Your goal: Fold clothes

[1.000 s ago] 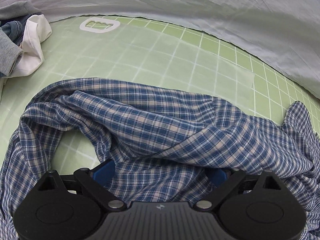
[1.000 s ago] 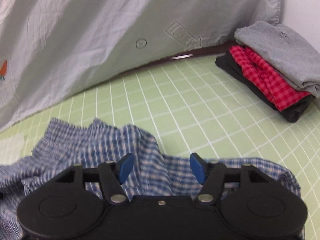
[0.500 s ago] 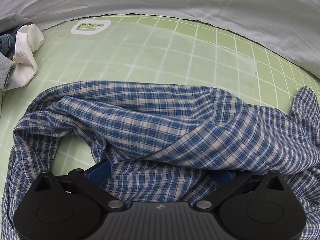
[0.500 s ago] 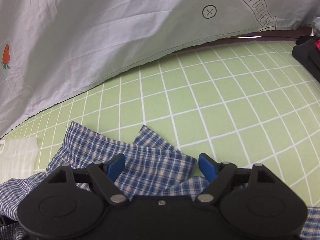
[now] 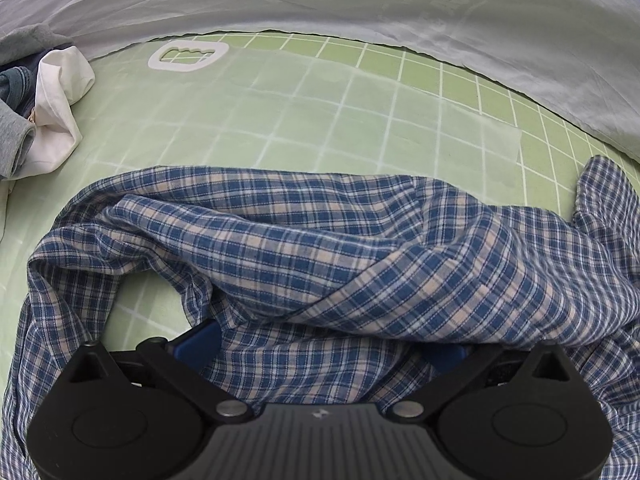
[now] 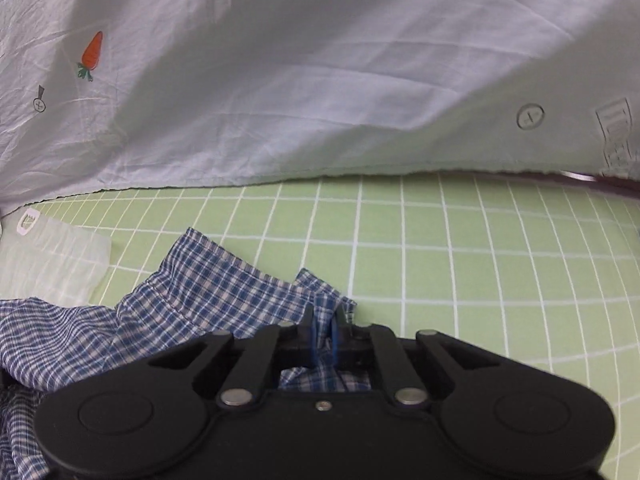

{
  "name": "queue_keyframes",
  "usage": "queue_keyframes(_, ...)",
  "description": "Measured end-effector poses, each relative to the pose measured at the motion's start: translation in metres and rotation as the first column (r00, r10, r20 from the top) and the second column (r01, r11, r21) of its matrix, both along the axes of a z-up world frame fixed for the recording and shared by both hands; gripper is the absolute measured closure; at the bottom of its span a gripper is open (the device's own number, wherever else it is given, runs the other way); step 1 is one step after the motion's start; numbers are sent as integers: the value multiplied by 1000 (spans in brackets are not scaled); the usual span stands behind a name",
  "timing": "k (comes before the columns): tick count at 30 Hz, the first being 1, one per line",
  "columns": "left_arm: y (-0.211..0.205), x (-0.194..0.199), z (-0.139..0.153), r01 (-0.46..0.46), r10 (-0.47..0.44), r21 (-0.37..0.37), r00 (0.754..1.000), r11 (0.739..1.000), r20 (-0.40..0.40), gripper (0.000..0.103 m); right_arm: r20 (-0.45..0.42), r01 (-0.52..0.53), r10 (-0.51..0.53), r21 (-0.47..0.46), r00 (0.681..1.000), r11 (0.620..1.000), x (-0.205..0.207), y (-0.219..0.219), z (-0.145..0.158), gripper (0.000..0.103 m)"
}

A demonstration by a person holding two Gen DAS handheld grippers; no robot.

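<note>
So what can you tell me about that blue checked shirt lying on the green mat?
The blue checked shirt is thin woven cloth in blue, white and tan plaid. It lies crumpled and unfolded on the green grid mat, bunched into ridges with the mat showing through one gap. The left gripper stands wide open with cloth draped between its fingers. The right gripper is closing, its blue pads pinching a corner of the shirt's edge.
</note>
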State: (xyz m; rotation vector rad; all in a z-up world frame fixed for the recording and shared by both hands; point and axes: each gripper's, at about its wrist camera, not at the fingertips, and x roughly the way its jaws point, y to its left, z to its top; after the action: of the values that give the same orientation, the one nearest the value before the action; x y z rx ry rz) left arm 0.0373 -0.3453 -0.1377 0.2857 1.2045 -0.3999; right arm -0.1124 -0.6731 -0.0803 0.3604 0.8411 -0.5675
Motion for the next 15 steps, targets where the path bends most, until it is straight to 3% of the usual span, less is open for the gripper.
queue_keyframes(6, 6, 28, 12, -73, 74, -76, 997, 994, 10, 0, 114, -42, 54, -108, 992, 993, 51, -38, 44, 96)
queue_keyframes(10, 8, 43, 18, -115, 119, -53, 989, 992, 83, 0, 225, -53, 93, -177, 970, 983, 69, -42, 69, 96)
queue_keyframes(12, 11, 50, 17, -136, 139, -36, 986, 990, 88, 0, 197, -43, 78, -176, 977, 983, 78, -41, 64, 91)
queue_keyframes(15, 20, 51, 21, -165, 169, -75, 984, 983, 60, 0, 131, -15, 33, -134, 991, 991, 72, -38, 47, 72)
